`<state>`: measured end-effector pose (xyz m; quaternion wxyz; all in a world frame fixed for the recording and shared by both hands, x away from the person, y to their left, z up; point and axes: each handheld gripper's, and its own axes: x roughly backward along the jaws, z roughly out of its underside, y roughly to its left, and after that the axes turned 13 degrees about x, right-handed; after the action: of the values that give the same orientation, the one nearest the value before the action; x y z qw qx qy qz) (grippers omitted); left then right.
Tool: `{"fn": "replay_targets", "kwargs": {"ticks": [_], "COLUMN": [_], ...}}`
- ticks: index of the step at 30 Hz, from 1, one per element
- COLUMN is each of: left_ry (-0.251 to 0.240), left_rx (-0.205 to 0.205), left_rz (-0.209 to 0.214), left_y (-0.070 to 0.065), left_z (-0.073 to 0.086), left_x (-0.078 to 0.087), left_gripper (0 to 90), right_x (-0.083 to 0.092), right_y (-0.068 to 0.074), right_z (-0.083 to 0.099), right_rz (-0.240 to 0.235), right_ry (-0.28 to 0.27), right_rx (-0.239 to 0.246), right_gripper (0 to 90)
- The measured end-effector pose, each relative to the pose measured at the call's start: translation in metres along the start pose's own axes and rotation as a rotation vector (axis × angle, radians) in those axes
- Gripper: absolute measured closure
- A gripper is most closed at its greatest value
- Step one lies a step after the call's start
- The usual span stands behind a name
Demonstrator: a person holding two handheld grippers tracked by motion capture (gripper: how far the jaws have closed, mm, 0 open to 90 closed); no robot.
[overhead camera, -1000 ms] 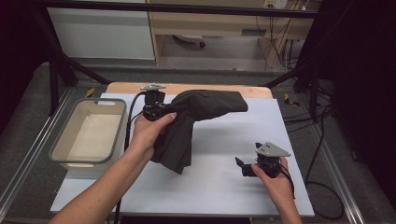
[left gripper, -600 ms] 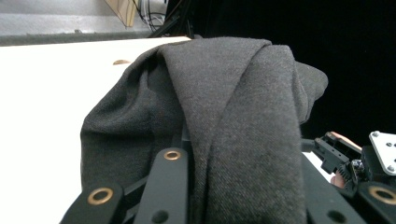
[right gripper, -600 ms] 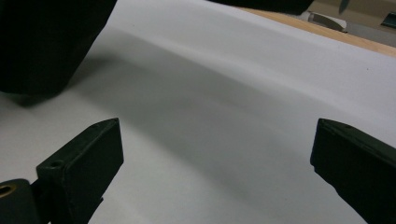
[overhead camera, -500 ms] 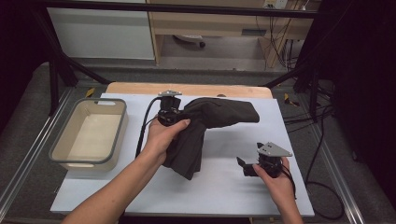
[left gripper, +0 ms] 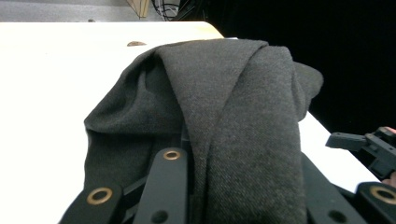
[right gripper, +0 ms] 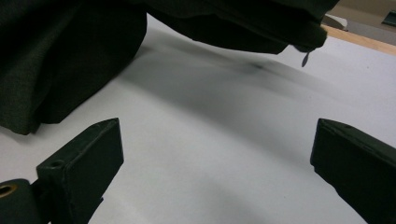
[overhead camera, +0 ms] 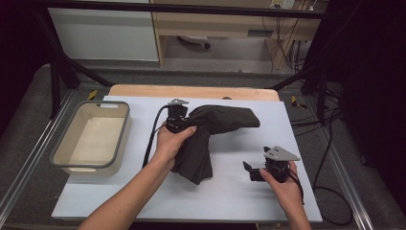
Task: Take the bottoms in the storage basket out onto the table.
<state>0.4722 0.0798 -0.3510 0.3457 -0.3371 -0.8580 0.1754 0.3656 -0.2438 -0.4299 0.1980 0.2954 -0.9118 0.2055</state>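
A dark grey cloth (overhead camera: 225,120) lies bunched across the middle of the white table top (overhead camera: 239,201), one end hanging down toward the front. My left gripper (overhead camera: 181,119) is shut on the cloth's left end, with the hand wrapped round it. In the left gripper view the cloth (left gripper: 224,107) drapes over the jaws of my left gripper (left gripper: 243,163) and hides one of them. My right gripper (overhead camera: 251,171) rests low at the front right, open, apart from the cloth. In the right gripper view my right gripper (right gripper: 219,140) has bare table between its jaws and the cloth (right gripper: 65,60) ahead.
A grey-rimmed beige tub (overhead camera: 57,155) stands on the left side of the table. A wooden strip (overhead camera: 191,91) runs along the far edge. Black frame bars and cables surround the table. The right gripper (left gripper: 369,147) shows at the right edge of the left gripper view.
The left hand has moved to the right and lower with the cloth in its jaws, and the cloth has shifted right with it. The right hand has stayed put.
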Motion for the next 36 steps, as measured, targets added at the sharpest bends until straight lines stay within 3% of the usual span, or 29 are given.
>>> {"fn": "replay_targets", "kwargs": {"ticks": [18,24,31,36], "left_ry": [-0.004,-0.001,0.009,0.007], "left_rx": [-0.052,-0.02,-0.053,-0.039], "left_rz": [-0.01,0.006,0.003,0.001], "left_y": [0.003,0.007,0.01,0.012], "left_z": [0.011,0.013,0.017,0.018], "left_x": [-0.029,-0.037,-0.042,-0.044], "left_gripper": [72.6,71.9,70.6,70.0], "right_x": [0.0,0.0,0.0,0.001], "right_y": [0.0,0.0,0.0,-0.001], "right_z": [0.0,0.001,0.001,0.001], "right_rz": [-0.006,-0.007,-0.008,-0.005], "right_ry": [0.002,0.005,0.0,0.001], "right_rx": [0.002,-0.003,-0.005,-0.005], "right_gripper": [3.4,3.4,3.4,3.5]}}
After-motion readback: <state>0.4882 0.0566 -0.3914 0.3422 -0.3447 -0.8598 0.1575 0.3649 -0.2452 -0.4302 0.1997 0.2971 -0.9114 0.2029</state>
